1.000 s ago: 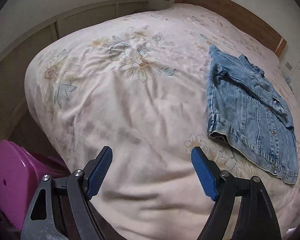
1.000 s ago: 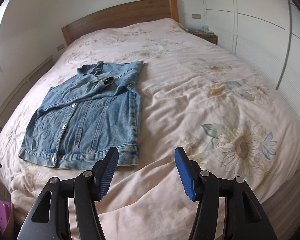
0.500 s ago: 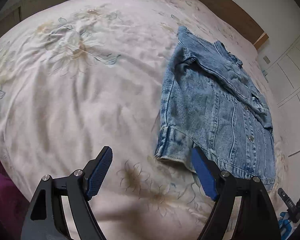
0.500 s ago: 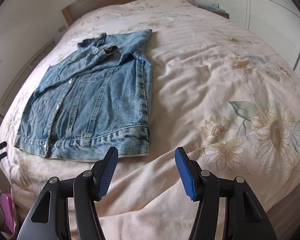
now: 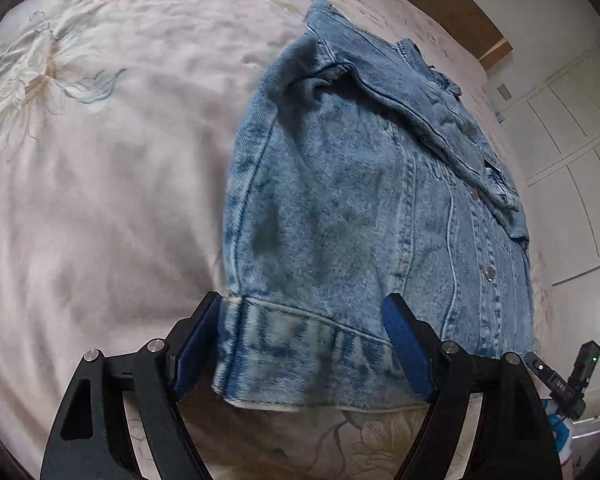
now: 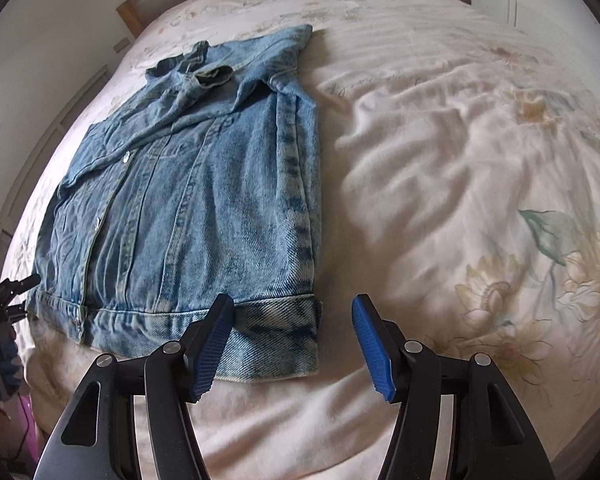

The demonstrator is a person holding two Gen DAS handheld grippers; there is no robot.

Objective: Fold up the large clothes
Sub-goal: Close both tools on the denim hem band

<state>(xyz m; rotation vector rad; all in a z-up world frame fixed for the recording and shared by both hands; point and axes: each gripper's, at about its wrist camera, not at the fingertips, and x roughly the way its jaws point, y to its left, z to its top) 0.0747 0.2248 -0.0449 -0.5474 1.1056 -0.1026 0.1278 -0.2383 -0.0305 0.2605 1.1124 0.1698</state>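
A blue denim jacket (image 5: 360,216) lies flat on the floral bedspread (image 5: 100,184), sleeves folded in across the front, collar toward the headboard. My left gripper (image 5: 304,344) is open, its jaws on either side of the jacket's near hem corner, just above the cloth. In the right wrist view the jacket (image 6: 204,200) lies left of centre. My right gripper (image 6: 294,348) is open and empty over the other hem corner, its left pad (image 6: 214,344) over the hem band, its right pad over bare bedspread (image 6: 440,168).
A wooden headboard (image 5: 456,8) stands at the far end of the bed. White wardrobe doors (image 5: 572,160) run along one side. The other gripper shows at the frame edge in the left wrist view (image 5: 572,380) and the right wrist view (image 6: 4,300).
Both grippers have moved forward and down toward the jacket's hem. The jacket now fills much more of each view. Both stayed open.
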